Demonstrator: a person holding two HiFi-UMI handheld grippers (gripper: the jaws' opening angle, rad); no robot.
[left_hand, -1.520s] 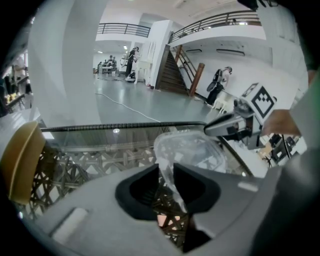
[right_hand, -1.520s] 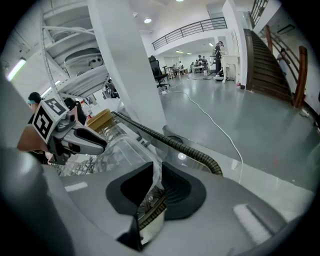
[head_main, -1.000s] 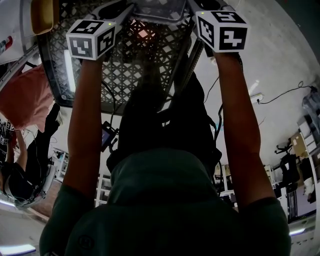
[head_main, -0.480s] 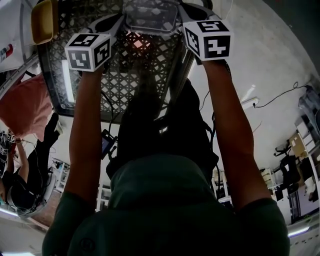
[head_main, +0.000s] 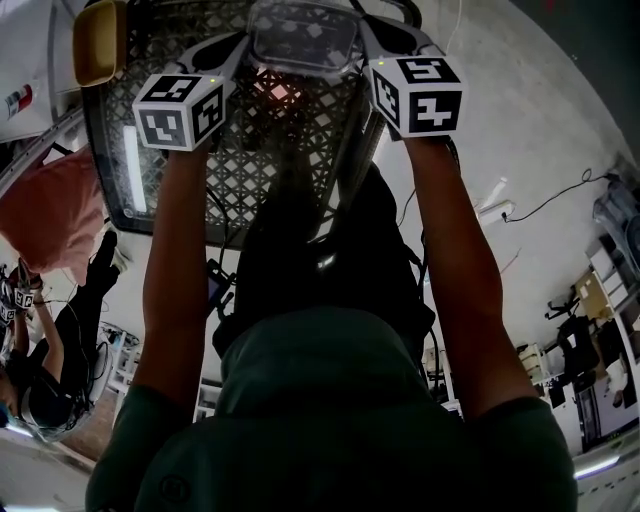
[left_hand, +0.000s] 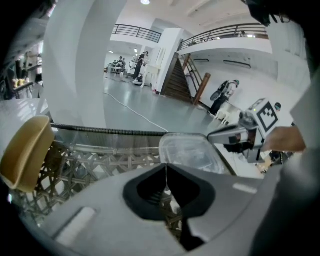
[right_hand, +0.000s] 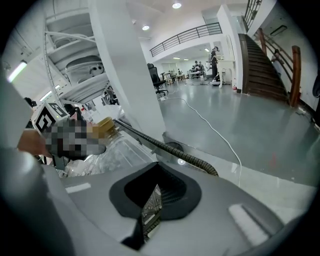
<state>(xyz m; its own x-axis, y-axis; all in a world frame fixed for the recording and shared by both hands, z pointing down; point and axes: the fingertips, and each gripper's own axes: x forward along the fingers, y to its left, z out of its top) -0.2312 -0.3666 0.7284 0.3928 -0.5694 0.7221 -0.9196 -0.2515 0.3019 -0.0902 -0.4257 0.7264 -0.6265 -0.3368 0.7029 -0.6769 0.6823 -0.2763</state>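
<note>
While each gripper clamps one rim of a clear container (head_main: 303, 35), the left gripper (head_main: 238, 48) at its 9 o'clock and the right gripper (head_main: 368, 42) at 3, the box sits level over the lattice tabletop (head_main: 230, 150), likely to keep it from tipping. Only the gripper views show jaws pinched on thin plastic. Only the head view shows both arms and a tan pad (head_main: 98, 40) at 10 o'clock.

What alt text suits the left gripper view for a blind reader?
The left gripper pinches the near rim of a clear plastic container above a lattice tabletop. The right gripper meets the container's far side; a tan curved object sits at left.
</note>
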